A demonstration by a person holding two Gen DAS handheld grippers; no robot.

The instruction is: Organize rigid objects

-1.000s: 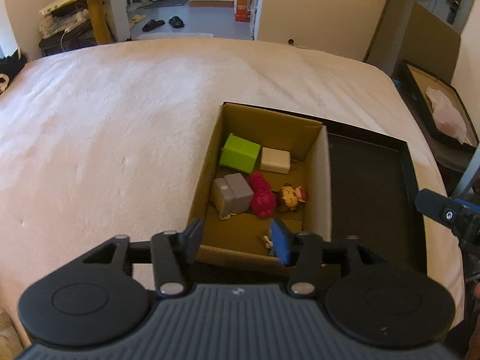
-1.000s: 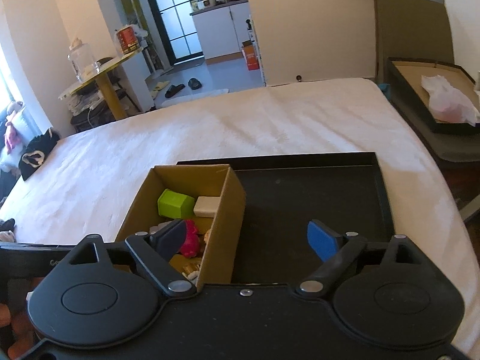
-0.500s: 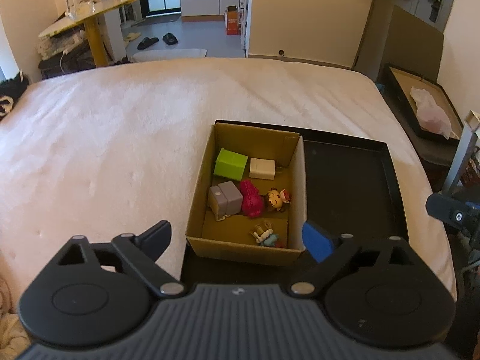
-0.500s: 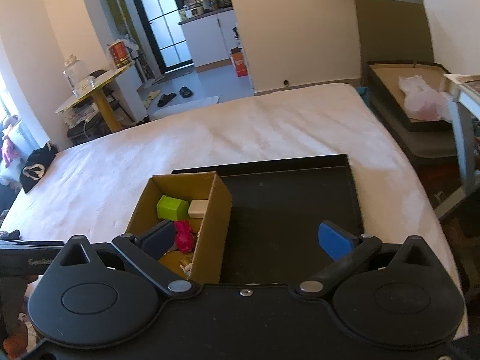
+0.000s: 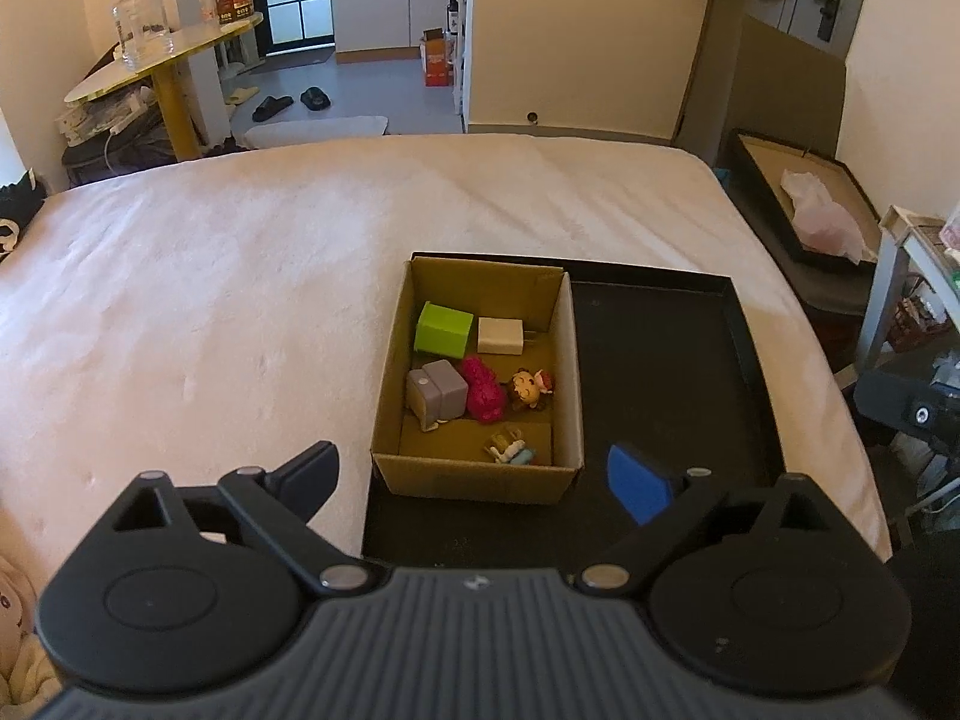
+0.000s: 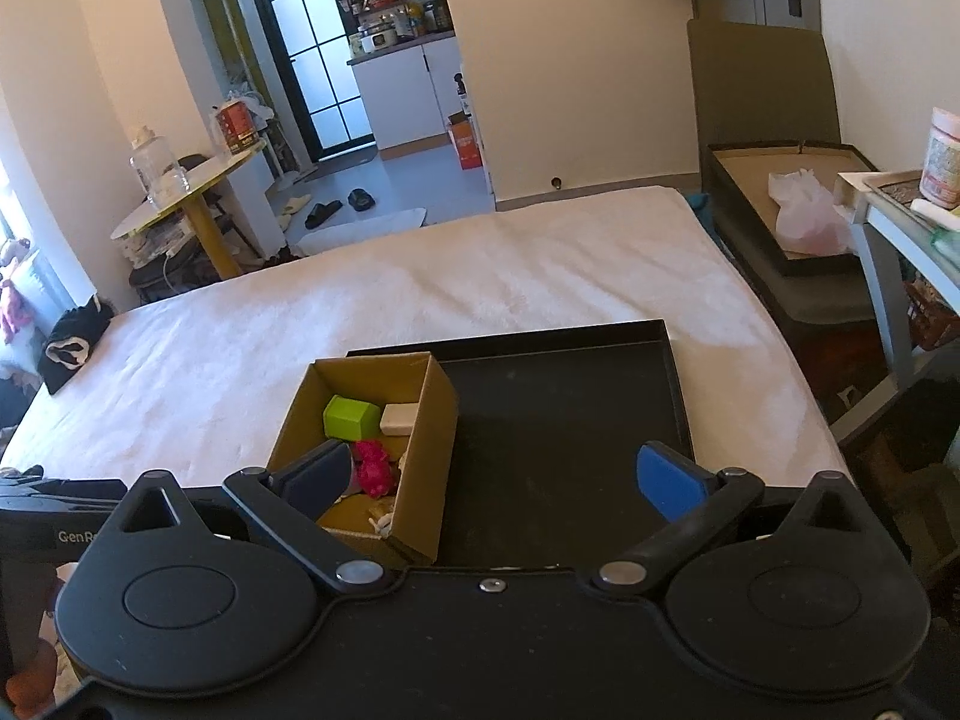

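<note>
Box (image 5: 480, 483) of toys beyond left gripper (image 5: 474, 474).

Left tool (image 5: 474, 480) and right tool (image 6: 493, 475), jaws spread wide, seemingly empty.

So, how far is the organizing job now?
It looks finished or nearly so: the green block, white block and small toys lie inside the cardboard box. The left gripper and right gripper hold nothing. The black tray holds only the box.

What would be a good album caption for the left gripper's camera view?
Open left gripper hovers before a cardboard box of small toys, set on a black tray on a bed.
</note>
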